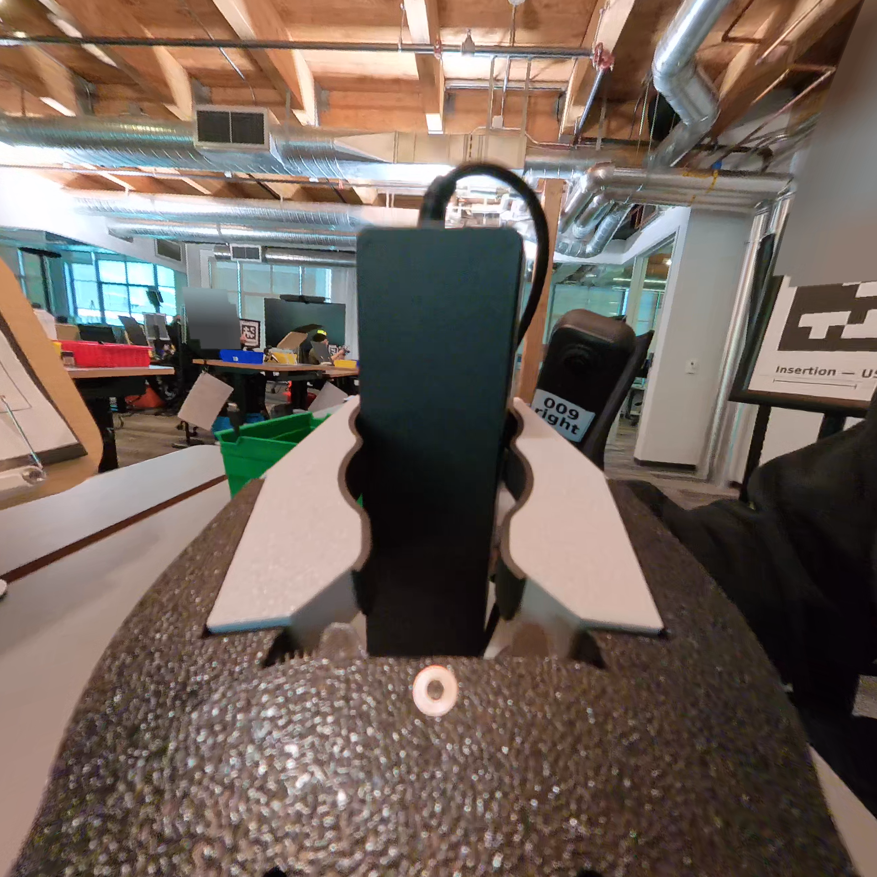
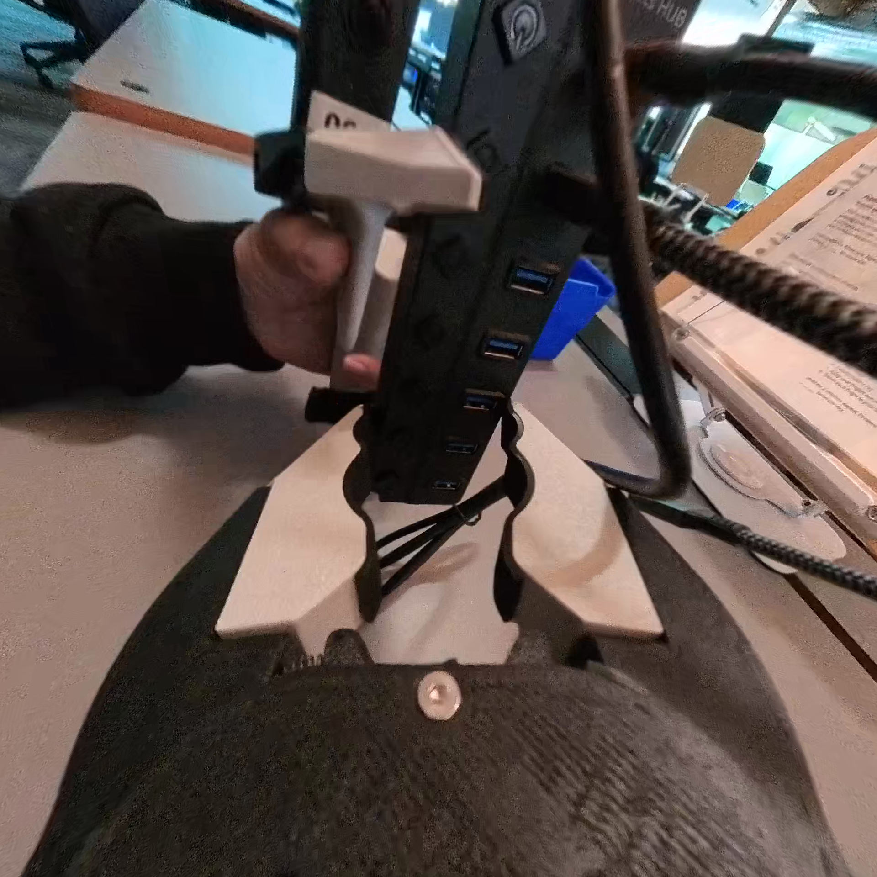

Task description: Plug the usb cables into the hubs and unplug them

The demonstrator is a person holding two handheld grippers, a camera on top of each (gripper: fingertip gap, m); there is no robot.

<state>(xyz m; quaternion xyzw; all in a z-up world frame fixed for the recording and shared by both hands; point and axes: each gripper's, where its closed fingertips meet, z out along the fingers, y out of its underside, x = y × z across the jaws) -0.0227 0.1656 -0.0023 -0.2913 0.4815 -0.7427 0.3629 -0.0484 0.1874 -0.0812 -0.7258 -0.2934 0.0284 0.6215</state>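
Observation:
In the left wrist view my left gripper [image 1: 434, 413] is shut on a black USB hub [image 1: 436, 332] and holds it upright, plain back towards the camera. The hub's black cable [image 1: 536, 228] loops from its top. The right gripper's body [image 1: 583, 370] shows just behind it. In the right wrist view my right gripper [image 2: 434, 417] has its jaws against the lower end of the hub [image 2: 455, 294], whose blue ports [image 2: 531, 280] face right. The left gripper's white fingers [image 2: 389, 166] clamp the hub higher up, held by a hand [image 2: 289, 284].
A braided cable [image 2: 759, 294] and the hub's cable [image 2: 636, 284] cross on the right; thin black cables [image 2: 441, 527] lie on the white table [image 2: 118, 522]. A blue bin [image 2: 569, 308] and an instruction sheet [image 2: 807, 265] stand right. A green bin [image 1: 265, 446] lies ahead.

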